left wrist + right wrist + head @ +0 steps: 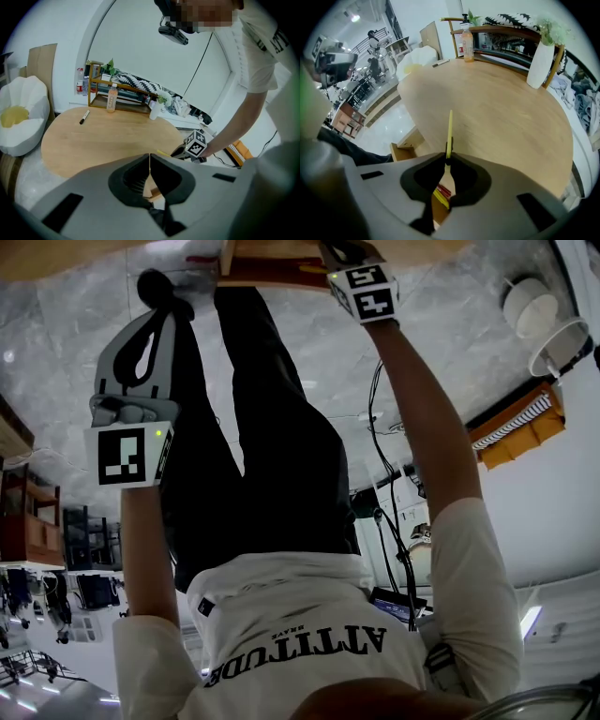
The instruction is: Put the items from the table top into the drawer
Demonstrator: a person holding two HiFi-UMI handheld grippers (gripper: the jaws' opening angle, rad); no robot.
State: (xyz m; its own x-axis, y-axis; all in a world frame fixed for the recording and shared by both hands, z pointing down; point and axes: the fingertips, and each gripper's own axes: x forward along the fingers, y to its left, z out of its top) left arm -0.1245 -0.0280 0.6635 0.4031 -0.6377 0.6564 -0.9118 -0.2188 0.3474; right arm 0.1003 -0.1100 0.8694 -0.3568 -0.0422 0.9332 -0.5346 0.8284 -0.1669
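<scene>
The thin yellow stick (450,131) is what I have in hand: my right tool (449,158) is pinched on its lower end, and the rest stands up above the tips over the near edge of the bench (501,117). The open wooden drawer (404,149) sits just left of the tool, below that edge. Through the gap behind the tips I see red and yellow things (440,194) lying inside it, but I cannot tell what they are. My left tool (150,161) is pressed together with nothing between its tips. It points across the bench from the near side, and in its view the right tool's marker cube (197,144) shows at the bench's near right edge. Other items are on the top. A black marker (440,62) lies alone towards the far left edge. A bottle of orange liquid (467,44) stands upright at the far edge, just in front of a low wooden rack (506,35). A white vase (540,65) holding a green plant stands at the rack's right end. Off the bench's left end sits a white flower-shaped seat with a yellow centre (21,119). The head view shows both my arms reaching towards the bench edge, with the left tool held well apart from the right.
</scene>
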